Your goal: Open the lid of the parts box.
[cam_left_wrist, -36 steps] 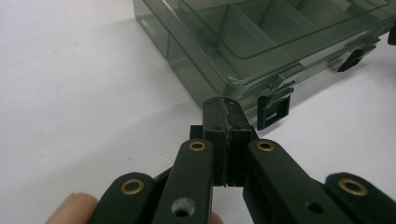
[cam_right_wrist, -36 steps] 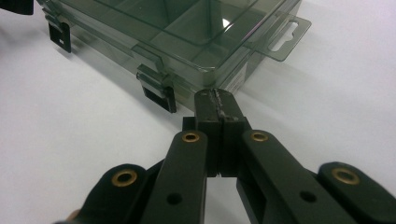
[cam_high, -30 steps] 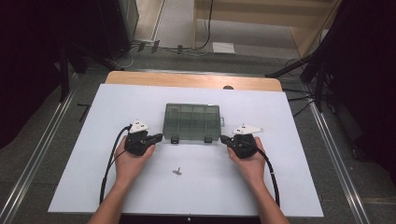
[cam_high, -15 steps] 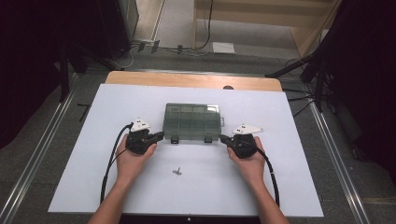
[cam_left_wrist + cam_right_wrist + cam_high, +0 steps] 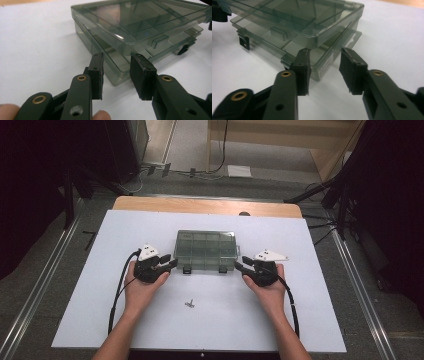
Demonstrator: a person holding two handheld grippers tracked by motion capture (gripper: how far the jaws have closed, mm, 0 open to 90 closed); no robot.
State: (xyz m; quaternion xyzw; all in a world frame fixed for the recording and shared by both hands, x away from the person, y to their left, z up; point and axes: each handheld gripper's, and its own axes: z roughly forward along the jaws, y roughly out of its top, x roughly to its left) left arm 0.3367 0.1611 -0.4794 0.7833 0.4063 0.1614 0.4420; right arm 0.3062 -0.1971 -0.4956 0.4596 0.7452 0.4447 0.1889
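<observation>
White table (image 5: 100,320): both parted tools flank box (image 5: 206,249) corners, seemingly untouching.

Setup sits on a white board (image 5: 310,320) laid over a wooden table (image 5: 200,206), whose far edge peeks out. Grey floor (image 5: 45,285) all around, with metal rails (image 5: 30,317) running down both sides. Dark curtains (image 5: 35,180) left and right, cables (image 5: 170,170) on the floor behind, plus a light wooden bench (image 5: 280,135).
</observation>
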